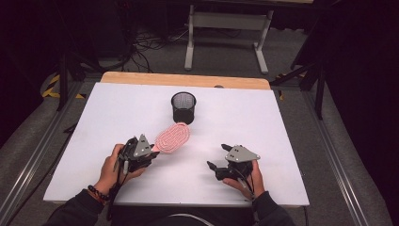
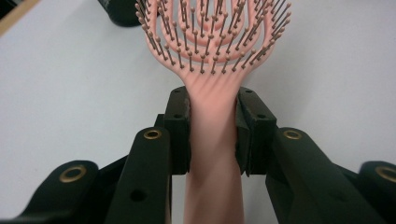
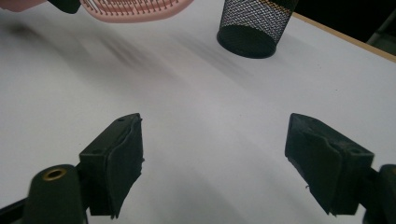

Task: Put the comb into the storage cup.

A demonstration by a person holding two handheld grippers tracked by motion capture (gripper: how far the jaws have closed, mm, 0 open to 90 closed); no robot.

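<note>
A pink hairbrush (image 1: 172,136) with an oval vented head hangs above the white table (image 1: 94,122), its head pointing toward the black mesh cup (image 1: 183,107). My left gripper (image 1: 151,149) is shut on the brush's handle (image 2: 213,135), both pads pressing its sides just below the bristled head (image 2: 212,32). My right gripper (image 1: 217,156) rests low at the front right of the table, open, with nothing between its fingers (image 3: 116,158). From the right gripper view the brush head (image 3: 135,11) hangs at the top left and the mesh cup (image 3: 254,25) stands at the top.
The mesh cup stands upright near the table's middle back. A wooden strip (image 1: 183,80) runs along the table's far edge. Beyond it are a white desk frame (image 1: 226,28) and cables on the floor.
</note>
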